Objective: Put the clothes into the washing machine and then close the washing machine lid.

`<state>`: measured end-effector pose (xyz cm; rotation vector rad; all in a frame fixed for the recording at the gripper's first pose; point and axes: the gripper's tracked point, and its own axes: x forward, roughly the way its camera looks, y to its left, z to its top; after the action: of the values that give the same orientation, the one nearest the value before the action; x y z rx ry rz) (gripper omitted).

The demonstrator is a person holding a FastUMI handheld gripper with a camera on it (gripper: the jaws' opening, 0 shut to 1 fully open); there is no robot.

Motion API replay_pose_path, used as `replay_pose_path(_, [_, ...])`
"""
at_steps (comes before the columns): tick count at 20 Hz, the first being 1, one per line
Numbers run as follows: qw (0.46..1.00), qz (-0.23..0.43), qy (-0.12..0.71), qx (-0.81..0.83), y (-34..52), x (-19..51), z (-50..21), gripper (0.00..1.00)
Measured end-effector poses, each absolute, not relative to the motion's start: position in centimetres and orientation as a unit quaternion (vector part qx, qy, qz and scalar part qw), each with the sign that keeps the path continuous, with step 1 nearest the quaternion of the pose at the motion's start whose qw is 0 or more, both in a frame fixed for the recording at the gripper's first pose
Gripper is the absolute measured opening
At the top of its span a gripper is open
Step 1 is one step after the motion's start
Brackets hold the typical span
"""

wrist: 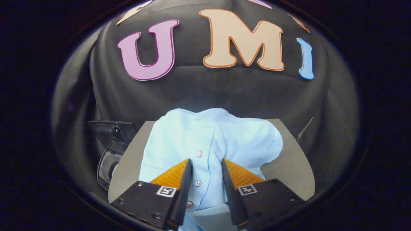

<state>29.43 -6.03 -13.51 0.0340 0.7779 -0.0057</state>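
My gripper [206,173] sits low in the middle of the frame, its two fingers parted to a narrow gap. A fold of the pale blue buttoned cotton shirt [208,141], with its button placket, runs down between them. The fabric fills the gap, but I cannot tell whether both fingers actually press on it or merely stand on either side of it.

The shirt spreads over the centre of the frame, bunched and rounded at the top, draped over a flat grey board or tabletop [292,163] whose bare part shows at the right of centre and as a strip at the lower left. Three small pale buttons line up between my fingers, from just beyond the tips down towards their bases.

At the left of the frame, beside the grey surface, stands a dark plastic object with a rounded opening and a raised flap [110,150]. I judge it may be the small washing machine with its lid up, though it is too dark and cut off to be sure.

As I judge it, the task is at its start: the shirt is still outside the machine, nothing is loaded, and the lid is not yet closed. Lifting, carrying, dropping in and shutting all remain.
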Motion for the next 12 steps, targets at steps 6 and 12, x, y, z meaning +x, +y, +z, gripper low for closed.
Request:
replay_pose_path(6, [0.926,0.006,0.377,-0.031,-5.57,29.32,-13.30,0.13])
replay_pose_path(12, [0.927,0.007,0.375,-0.028,-5.59,29.34,-13.32,0.11])
